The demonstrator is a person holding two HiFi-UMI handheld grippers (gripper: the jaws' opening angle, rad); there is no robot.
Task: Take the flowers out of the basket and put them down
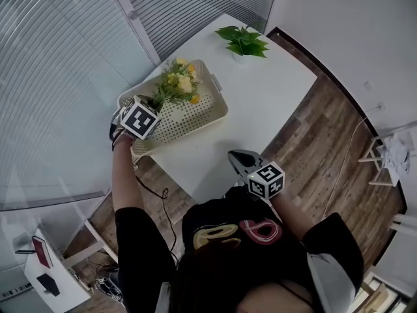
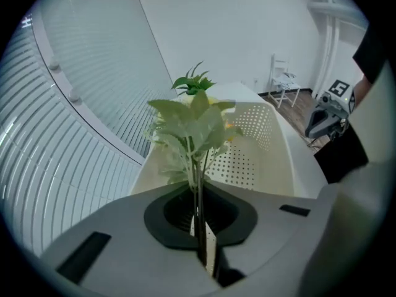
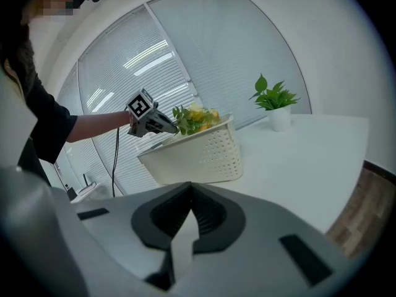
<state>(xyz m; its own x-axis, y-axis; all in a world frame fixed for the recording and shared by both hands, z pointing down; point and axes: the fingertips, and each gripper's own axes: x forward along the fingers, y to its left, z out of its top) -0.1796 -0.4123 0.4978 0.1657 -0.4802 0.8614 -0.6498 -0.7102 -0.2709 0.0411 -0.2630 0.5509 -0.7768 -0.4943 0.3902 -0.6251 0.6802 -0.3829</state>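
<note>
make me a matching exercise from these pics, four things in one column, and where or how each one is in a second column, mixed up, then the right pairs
Things
1. flowers
2. basket
3. potted plant
4. right gripper

Place or state
A. at the far corner of the white table
B. shut on nothing, by the table's near edge
C. stems clamped in the left gripper
D. cream, perforated, on the table's left side

Pairs: 1-C, 2-D, 3-A, 4-B
</note>
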